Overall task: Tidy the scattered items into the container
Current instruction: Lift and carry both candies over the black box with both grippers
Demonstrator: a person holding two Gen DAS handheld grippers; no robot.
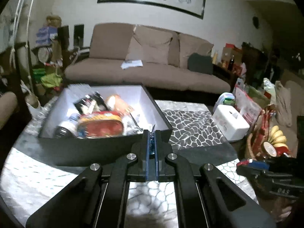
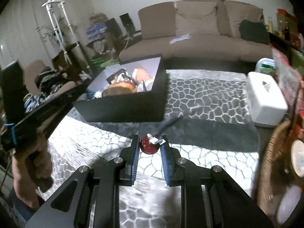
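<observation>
Nearest in the right wrist view, the right hand-held gripper has its fingers part-way closed around a small red foil-wrapped sweet with a white paper tab. The left pad looks to be touching it, but whether the right pad bears on the foil or only on the tab is hard to tell. It looks like a light, roundish thing with a crinkly, slippery skin, likely to squash under hard pressure. A gentle hold across its widest part seems safer than a hold on the tab.

In the left wrist view, the left hand-held gripper is closed almost fully on one small blue foil piece, pinched thin between the pads. It is held just short of the near wall of the black container, near that wall's right end. This piece seems featherweight and soft, so letting go above the opening should do.

Just beyond, the single container sits on the patterned worktop, already holding several items. They are blurred, and only a red round tin and a dark-capped bottle can be made out with any confidence. So: two hand-held grippers, two sweets in hand, one box.

Farther right stands one white tissue box; behind all lies a brown sofa.
</observation>
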